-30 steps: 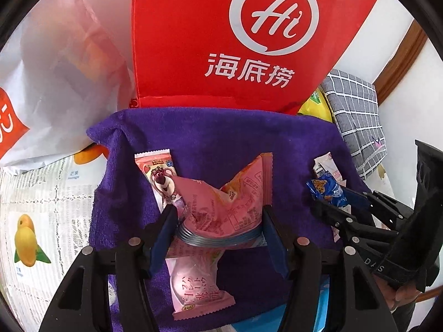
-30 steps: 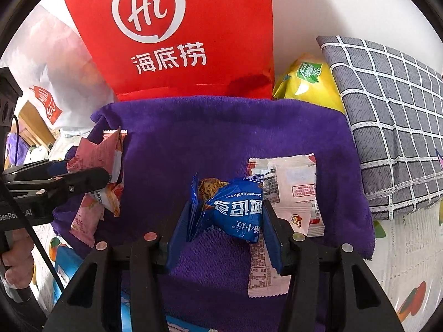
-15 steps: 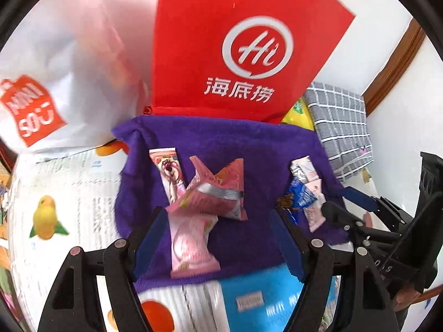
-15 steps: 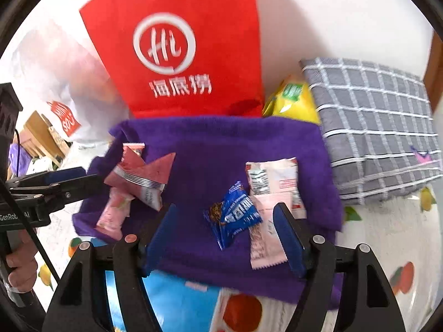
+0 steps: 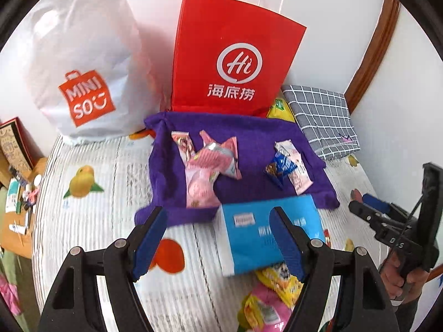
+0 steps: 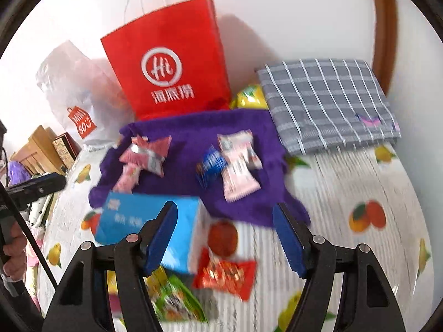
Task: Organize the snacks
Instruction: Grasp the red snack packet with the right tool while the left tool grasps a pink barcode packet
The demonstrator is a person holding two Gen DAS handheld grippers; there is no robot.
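Observation:
A purple cloth (image 5: 249, 138) lies on the fruit-print bed sheet. On its left is a pile of pink snack packets (image 5: 210, 163), on its right a blue cookie packet (image 5: 281, 166) against pink-white packets (image 5: 296, 171). My left gripper (image 5: 218, 215) hangs open above the cloth's near edge and a blue box (image 5: 249, 238), holding nothing. In the right wrist view the same pink pile (image 6: 146, 155) and blue packet (image 6: 211, 163) rest on the cloth (image 6: 193, 130). My right gripper (image 6: 225, 207) is pulled back from them, its jaws closing with nothing between them.
A red paper bag (image 5: 232, 55) and a white shop bag (image 5: 83, 69) stand behind the cloth by the wall. A grey checked cushion (image 6: 326, 96) and a yellow bag (image 6: 249, 96) lie at back right. Loose red (image 6: 224, 274) and green (image 6: 174, 298) packets lie near me.
The left gripper let go of a pink packet and the right one of the blue packet. Both packets now lie on the cloth. Both grippers pulled back and up.

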